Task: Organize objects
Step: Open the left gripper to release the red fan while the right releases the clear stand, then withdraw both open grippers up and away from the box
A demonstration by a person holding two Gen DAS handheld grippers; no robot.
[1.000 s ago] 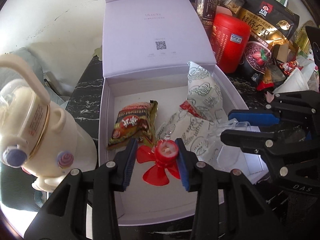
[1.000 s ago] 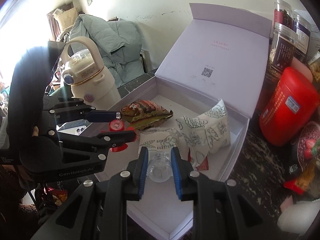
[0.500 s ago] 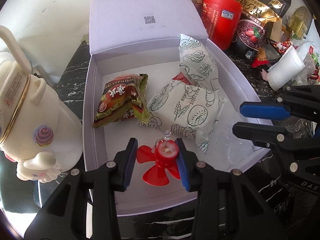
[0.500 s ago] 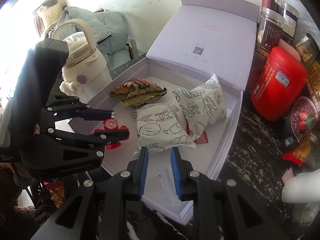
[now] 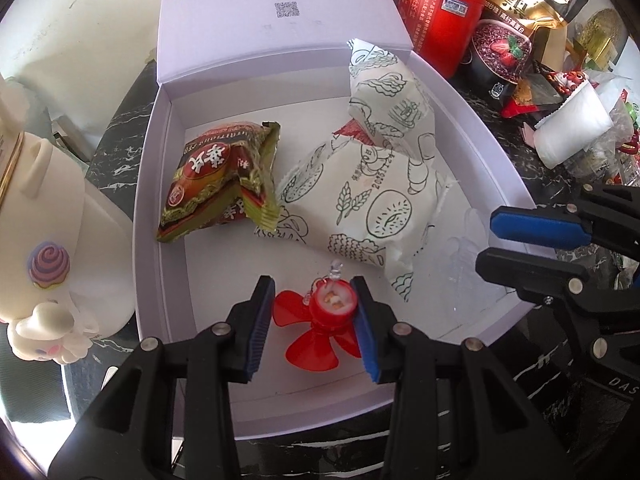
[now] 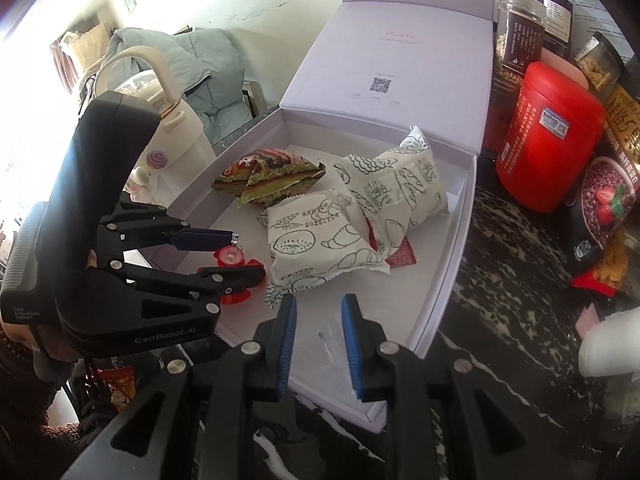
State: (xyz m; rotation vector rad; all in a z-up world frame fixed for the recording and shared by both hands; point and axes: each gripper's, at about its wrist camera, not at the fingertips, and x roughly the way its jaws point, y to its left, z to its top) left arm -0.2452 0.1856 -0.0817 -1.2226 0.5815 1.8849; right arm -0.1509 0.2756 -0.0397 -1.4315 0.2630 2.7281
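Note:
An open lilac box (image 5: 160,184) holds a red-green snack packet (image 5: 216,184) and two white printed packets (image 5: 360,200). My left gripper (image 5: 314,312) is shut on a small red fan (image 5: 320,320) and holds it over the box's near part; it also shows in the right wrist view (image 6: 236,258). My right gripper (image 6: 319,328) is open over the box's near right corner, above a clear plastic piece (image 6: 332,344) that lies on the box floor, also faint in the left wrist view (image 5: 468,240).
A cream kettle-shaped bottle (image 5: 44,216) stands left of the box. A red canister (image 6: 548,136), jars (image 6: 520,36), an oats bag (image 5: 516,12) and a white roll (image 5: 572,124) crowd the dark marble table (image 6: 512,304) to the right.
My right gripper let go of the clear plastic piece, which now lies in the box, and drew back. Both grippers pulled back toward the box's near edge. The left still holds the fan.

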